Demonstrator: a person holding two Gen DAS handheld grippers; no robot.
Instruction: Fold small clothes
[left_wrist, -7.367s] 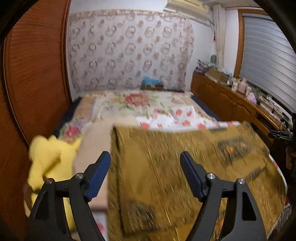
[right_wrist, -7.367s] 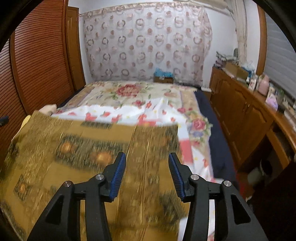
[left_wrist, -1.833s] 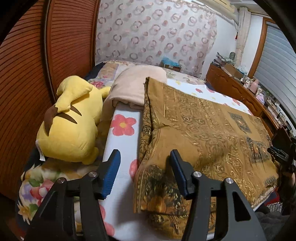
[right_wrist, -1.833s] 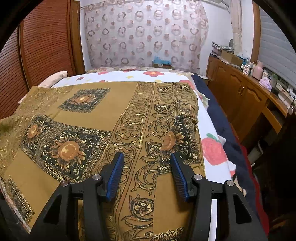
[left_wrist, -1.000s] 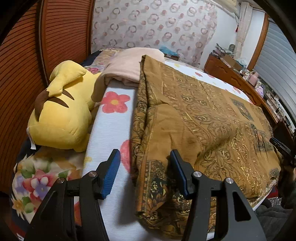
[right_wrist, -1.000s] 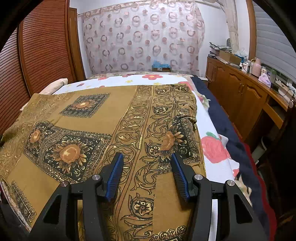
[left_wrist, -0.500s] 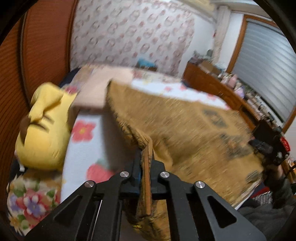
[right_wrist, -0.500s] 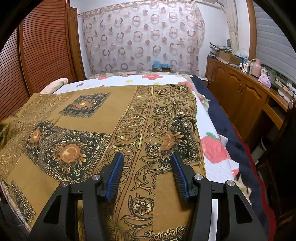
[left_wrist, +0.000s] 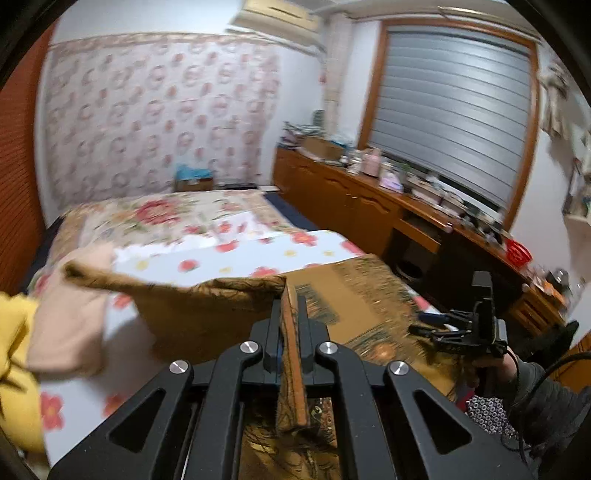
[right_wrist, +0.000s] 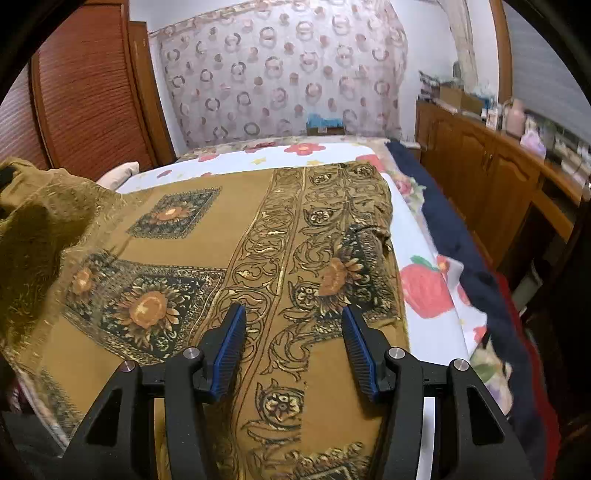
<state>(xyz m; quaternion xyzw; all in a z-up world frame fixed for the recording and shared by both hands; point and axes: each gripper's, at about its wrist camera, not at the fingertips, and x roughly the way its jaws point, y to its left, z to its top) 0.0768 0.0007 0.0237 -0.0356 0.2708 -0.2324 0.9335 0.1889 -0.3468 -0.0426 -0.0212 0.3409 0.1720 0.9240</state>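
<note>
Cloth (left_wrist: 207, 310) edge pinched in left gripper (left_wrist: 288, 325), raised; right gripper (right_wrist: 293, 350) wide above it.

Bed (right_wrist: 436, 236) spread with a white sheet printed in red flowers and fruit, over a floral cover visible toward the far end. Golden-brown patterned cloth (right_wrist: 207, 251) laid across most of the near part, its sunflower squares and scrollwork border facing up, its right edge short of the bed's right side, its left end raised off the sheet. Beige folded fabric (left_wrist: 70, 317) lying on the sheet at the left, just beside a yellow plush toy (left_wrist: 14, 373) at the bed's left edge. Dark blue bedding (right_wrist: 461, 236) running along the right side.
</note>
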